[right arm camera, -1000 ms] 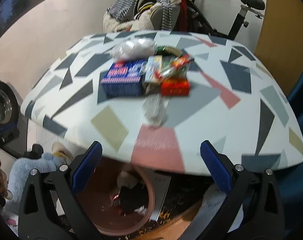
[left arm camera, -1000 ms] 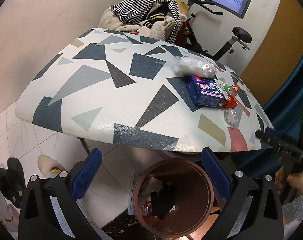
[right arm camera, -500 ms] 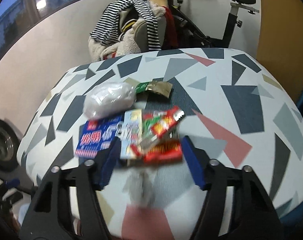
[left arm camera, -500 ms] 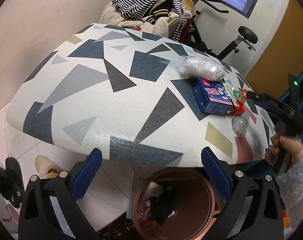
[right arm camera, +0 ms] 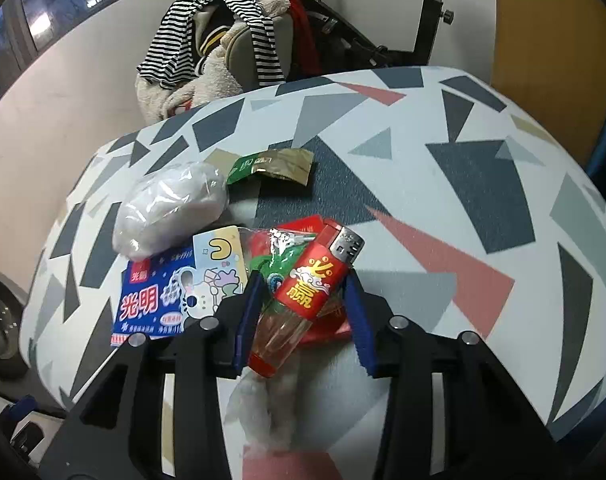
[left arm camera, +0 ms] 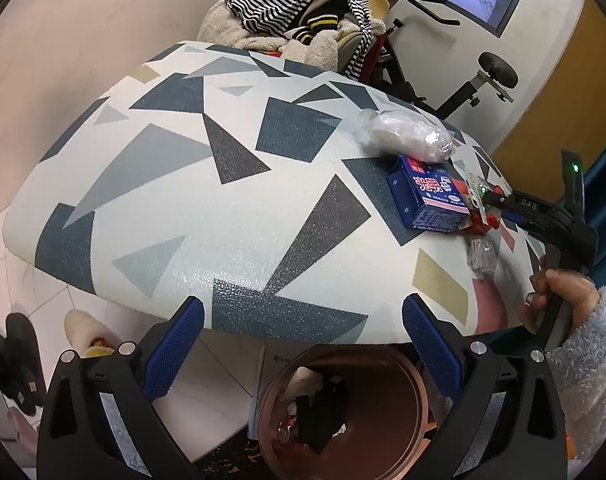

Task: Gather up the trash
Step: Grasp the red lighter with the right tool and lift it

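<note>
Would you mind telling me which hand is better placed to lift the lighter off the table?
Right. The right gripper, jaws just closing, already brackets the lighter on the table. The left gripper hangs open over the trash bin, away from the pile.

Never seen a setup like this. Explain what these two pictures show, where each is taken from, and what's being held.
There is no robot here. A person holds a two-finger gripper in each hand, and a fisheye camera on each looks along its fingers. One picture comes from the left gripper, which is open and empty. It looks over the patterned table and a brown bin of rubbish, and the person's right hand shows at the edge. The other comes from the right gripper, whose jaws have just been closing around a red lighter. I cannot tell whether they grip it yet. Nearby lie a blue carton, a clear bag and a green-brown packet.
</note>
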A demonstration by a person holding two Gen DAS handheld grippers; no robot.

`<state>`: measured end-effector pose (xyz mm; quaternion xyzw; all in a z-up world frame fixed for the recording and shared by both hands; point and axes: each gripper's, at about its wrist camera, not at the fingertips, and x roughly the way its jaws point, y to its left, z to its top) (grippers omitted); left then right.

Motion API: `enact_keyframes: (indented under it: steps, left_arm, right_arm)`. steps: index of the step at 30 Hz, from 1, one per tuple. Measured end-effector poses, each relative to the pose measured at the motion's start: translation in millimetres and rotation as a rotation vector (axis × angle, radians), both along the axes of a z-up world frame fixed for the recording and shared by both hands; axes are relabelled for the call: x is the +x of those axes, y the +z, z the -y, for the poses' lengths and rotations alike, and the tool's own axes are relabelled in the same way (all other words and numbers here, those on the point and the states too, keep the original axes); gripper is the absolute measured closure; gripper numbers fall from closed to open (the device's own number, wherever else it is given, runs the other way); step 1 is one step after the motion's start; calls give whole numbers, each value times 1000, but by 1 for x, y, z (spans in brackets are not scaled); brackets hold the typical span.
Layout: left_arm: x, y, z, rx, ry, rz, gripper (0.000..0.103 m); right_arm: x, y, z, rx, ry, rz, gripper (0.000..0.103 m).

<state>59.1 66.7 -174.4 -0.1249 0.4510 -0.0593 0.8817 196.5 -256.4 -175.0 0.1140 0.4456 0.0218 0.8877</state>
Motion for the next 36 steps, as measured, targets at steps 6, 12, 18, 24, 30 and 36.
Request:
enact_keyframes:
  steps: [6,12,18,24,30,36]
  left_arm:
    - [0,1,5,-12,-8,4,6]
    - [-1,2,9,-11,-16,4,6]
    - [-3,3,12,-8,-22,5,6]
    - [-3,3,12,-12,-17,6,6]
    - [-2,2,13,-15,-23,5,6]
    - [-2,0,13,-20,-20,1,6]
  right_arm:
    - [-13,1,13,70,8,26,63]
    - [-19,-2,21,84,10,13,63]
    - [-21,-4,23,88,36,-12,60]
    - [-26,-4,28,142,62,10,62]
    - [-32,-5,28,97,40,-12,49]
    - [-52,-4,39,69,41,-2,35]
